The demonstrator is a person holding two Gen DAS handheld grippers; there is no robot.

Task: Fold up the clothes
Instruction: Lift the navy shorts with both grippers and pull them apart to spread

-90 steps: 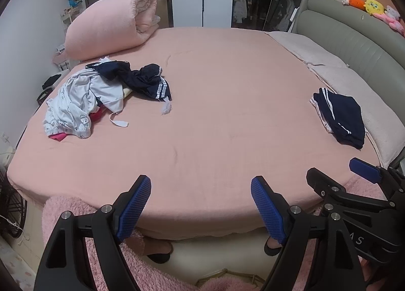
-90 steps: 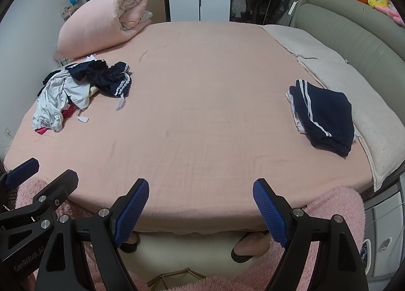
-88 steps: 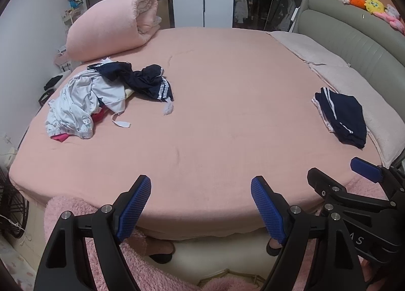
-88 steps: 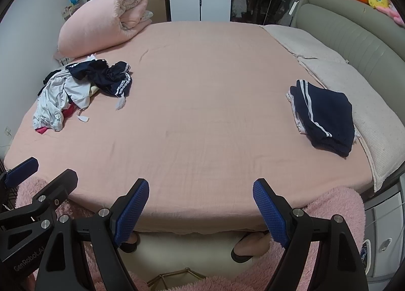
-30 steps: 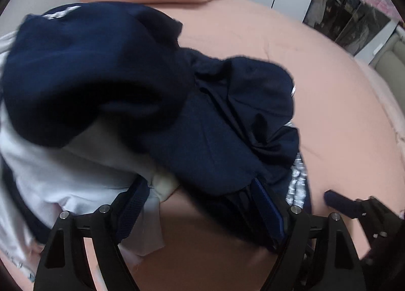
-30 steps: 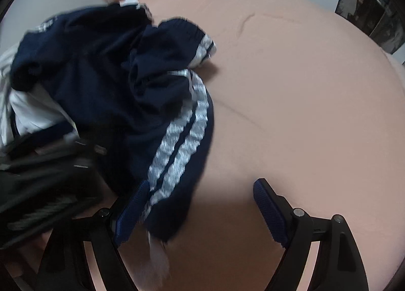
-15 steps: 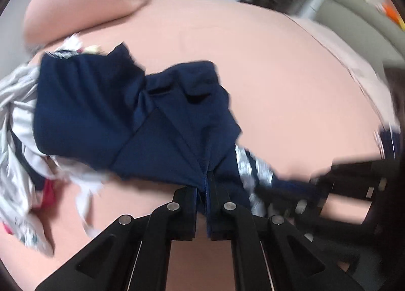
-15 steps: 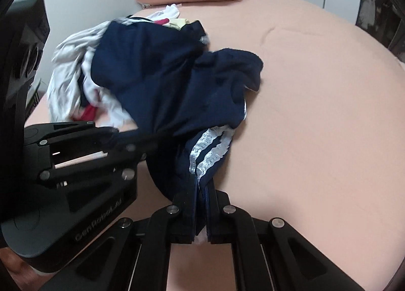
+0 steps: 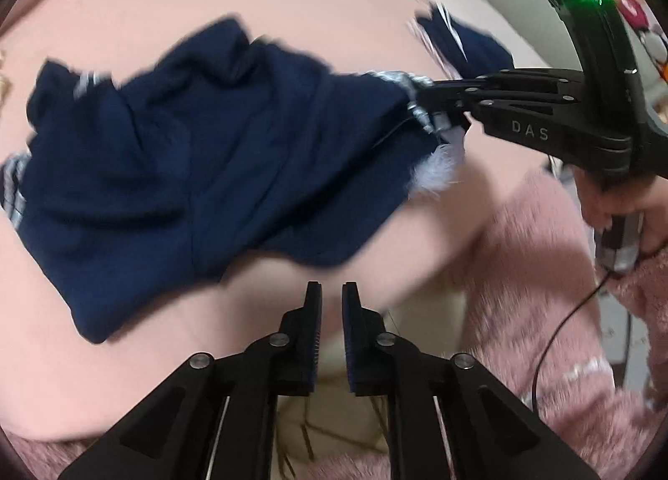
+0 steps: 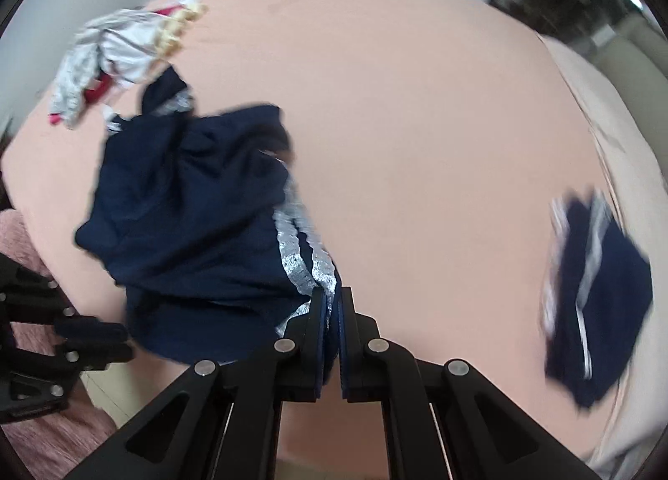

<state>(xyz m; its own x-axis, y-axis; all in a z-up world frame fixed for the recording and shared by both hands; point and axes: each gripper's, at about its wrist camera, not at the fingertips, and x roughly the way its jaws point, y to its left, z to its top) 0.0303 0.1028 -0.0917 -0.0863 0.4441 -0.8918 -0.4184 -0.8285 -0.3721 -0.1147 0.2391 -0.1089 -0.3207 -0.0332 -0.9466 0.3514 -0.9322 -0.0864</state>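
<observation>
Since 0.5 s ago, navy shorts (image 10: pixel 196 225) dragged off clothes pile (image 10: pixel 121 49) toward near bed (image 10: pixel 417 104) edge. My right gripper (image 10: pixel 332 304) clamps striped hem. My left gripper (image 9: pixel 332 300) nearly closed, pinching nothing, shorts just ahead. Means 1 garment separated; next regrip, spread flat. Folded stack (image 10: pixel 597 296) lies right of my right gripper.

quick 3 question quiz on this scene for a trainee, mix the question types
1. True or false: the left tool grips the navy garment.
2. Which tool clamps the garment's striped edge? A) left tool B) right tool
3. Fill in: the folded navy pile lies on the ___.
Key: 1 false, nothing sits between its fingers; 2 B; 3 bed.
</observation>
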